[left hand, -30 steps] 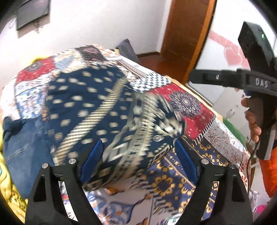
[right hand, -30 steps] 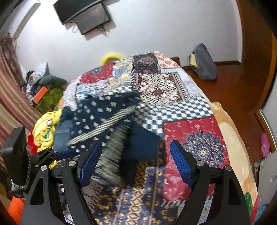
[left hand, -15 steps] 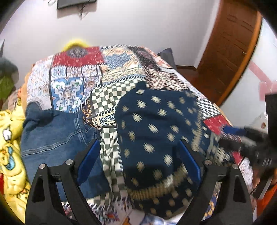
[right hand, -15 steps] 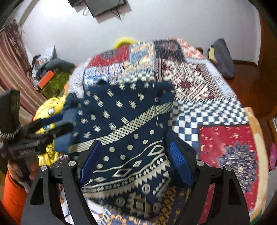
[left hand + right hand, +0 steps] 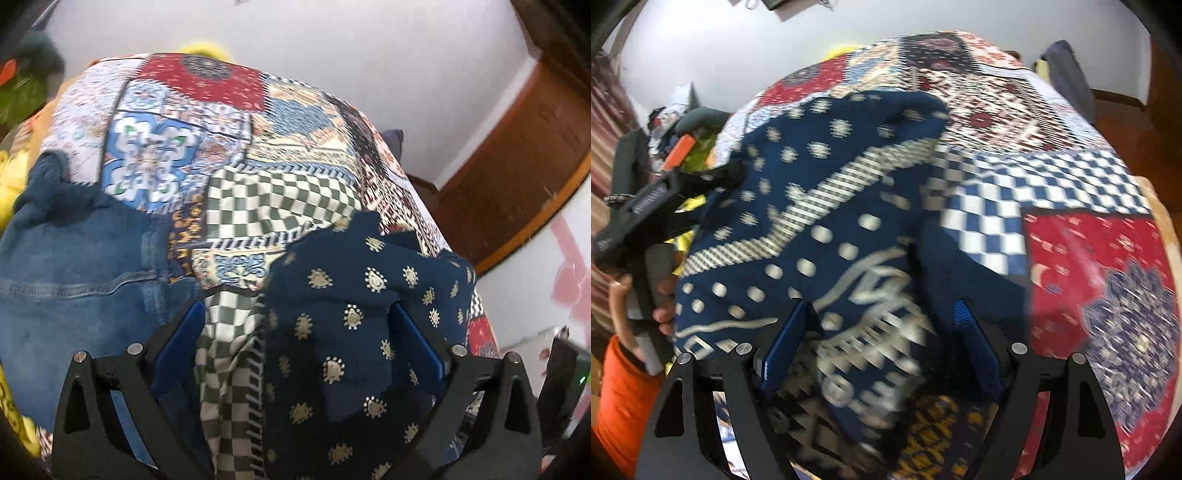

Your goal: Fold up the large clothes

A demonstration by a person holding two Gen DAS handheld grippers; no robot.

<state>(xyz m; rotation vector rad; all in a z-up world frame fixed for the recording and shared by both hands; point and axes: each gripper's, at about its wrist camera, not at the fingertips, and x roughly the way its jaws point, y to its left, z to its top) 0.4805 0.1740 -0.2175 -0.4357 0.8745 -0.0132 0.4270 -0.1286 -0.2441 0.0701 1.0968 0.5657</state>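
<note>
A large navy cloth with gold and silver print [image 5: 354, 332] [image 5: 827, 236] lies bunched on the patchwork bedspread [image 5: 184, 147] [image 5: 1071, 258]. My left gripper [image 5: 295, 350] is open, its blue pads wide apart over the cloth's left edge and the checked spread. My right gripper [image 5: 882, 343] is open too, with the cloth's patterned end lying between its pads. The left gripper also shows in the right wrist view [image 5: 657, 206], held by a hand at the cloth's left side.
Folded blue jeans [image 5: 74, 288] lie left of the navy cloth. Yellow fabric [image 5: 11, 177] sits at the bed's left edge. A dark bag [image 5: 1067, 74] lies on the floor beyond the bed. A wooden door [image 5: 517, 166] stands at the right.
Both grippers have moved lower and closer to the navy cloth. The cloth has shifted and now lies bunched between the pads of each gripper. The right wrist view is blurred by motion.
</note>
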